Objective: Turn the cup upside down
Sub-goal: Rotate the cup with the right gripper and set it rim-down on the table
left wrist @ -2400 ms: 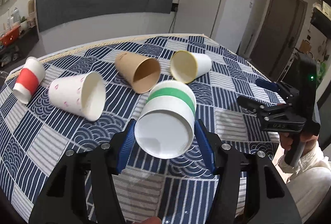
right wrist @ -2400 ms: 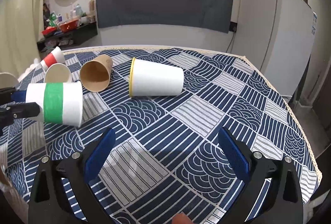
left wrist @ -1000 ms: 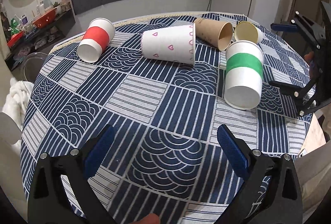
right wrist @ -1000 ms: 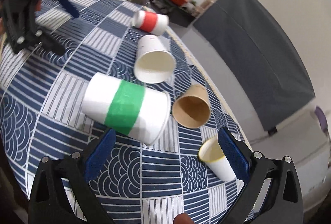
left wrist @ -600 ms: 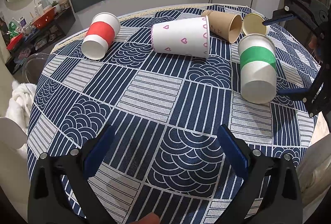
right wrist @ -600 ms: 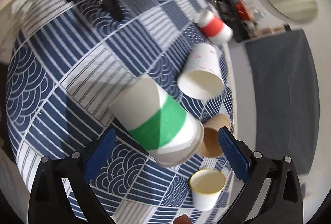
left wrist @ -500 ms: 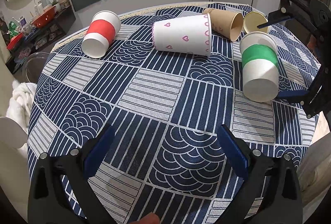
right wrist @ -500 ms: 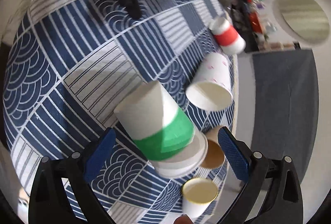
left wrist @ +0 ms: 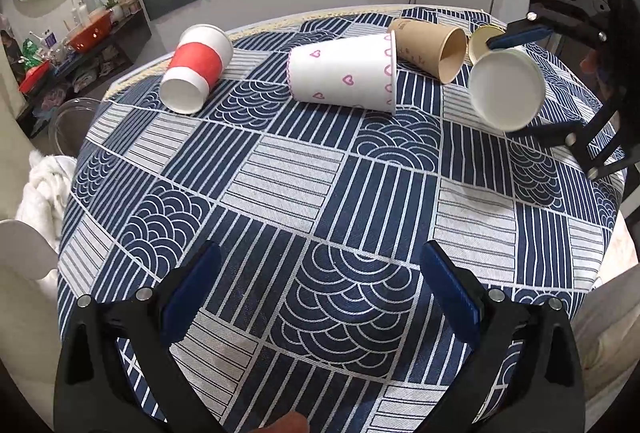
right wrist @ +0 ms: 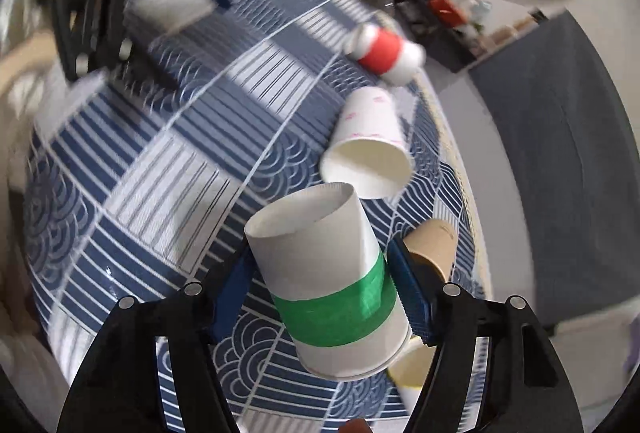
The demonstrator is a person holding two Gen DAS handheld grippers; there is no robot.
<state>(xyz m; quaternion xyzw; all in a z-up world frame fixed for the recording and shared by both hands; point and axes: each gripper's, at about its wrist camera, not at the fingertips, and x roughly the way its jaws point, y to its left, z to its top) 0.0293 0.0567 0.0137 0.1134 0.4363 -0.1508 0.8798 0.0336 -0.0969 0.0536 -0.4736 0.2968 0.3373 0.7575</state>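
Patterned worktop below: right gripper clamps the green-banded cup; rotate rim-down, lower squarely. Left gripper gapes empty.

- The right hand-held gripper is raised above the table and rolled sideways, its blue pads pressed on something
- The left hand-held gripper hovers low with its jaws wide apart
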